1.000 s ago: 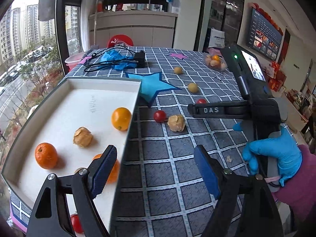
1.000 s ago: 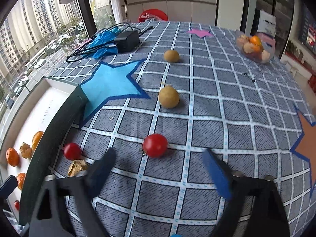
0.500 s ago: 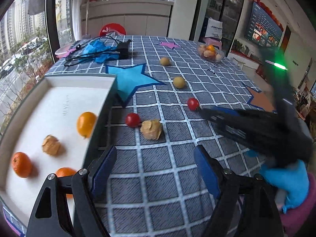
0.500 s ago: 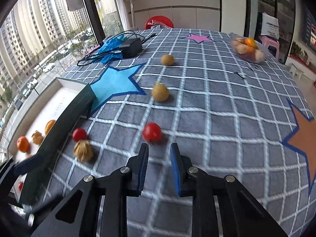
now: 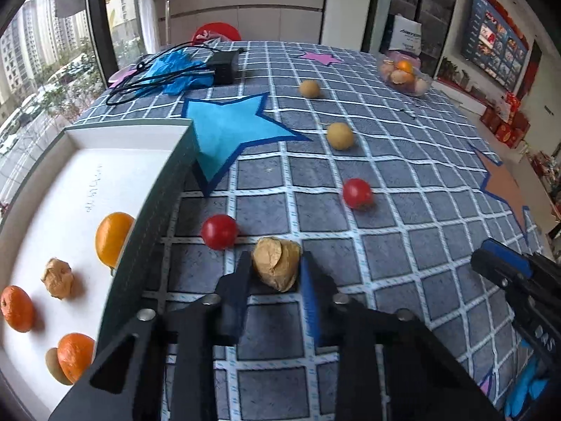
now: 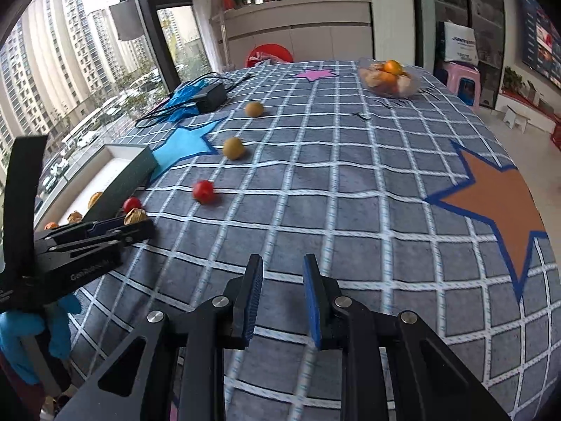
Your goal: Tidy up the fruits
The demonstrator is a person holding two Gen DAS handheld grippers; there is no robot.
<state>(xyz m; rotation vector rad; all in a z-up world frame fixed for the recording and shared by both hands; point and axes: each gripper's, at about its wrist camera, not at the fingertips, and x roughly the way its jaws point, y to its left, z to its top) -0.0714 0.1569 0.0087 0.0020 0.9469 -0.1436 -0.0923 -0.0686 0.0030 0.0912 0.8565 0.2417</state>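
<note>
My left gripper (image 5: 277,273) is shut on a papery tan husk fruit (image 5: 277,263) lying on the checked tablecloth, just right of the white tray (image 5: 164,182). Two red tomatoes (image 5: 220,231) (image 5: 357,193) and two yellow-brown round fruits (image 5: 339,135) (image 5: 309,88) lie beyond it. The tray holds oranges (image 5: 112,238), another husk fruit (image 5: 58,278) and more. My right gripper (image 6: 282,280) hovers over bare cloth, jaws narrowly apart and empty. In the right wrist view the left gripper (image 6: 140,226) grips the husk fruit (image 6: 135,215).
A glass bowl of fruit (image 5: 405,75) stands at the far right of the table. A black adapter with cables (image 5: 222,66) on blue plastic lies at the far left. Star patches mark the cloth. The table edge runs along the right.
My left gripper moved right from over the tray and closed on the husk fruit. My right gripper closed from wide open and pulled back from the tomato.
</note>
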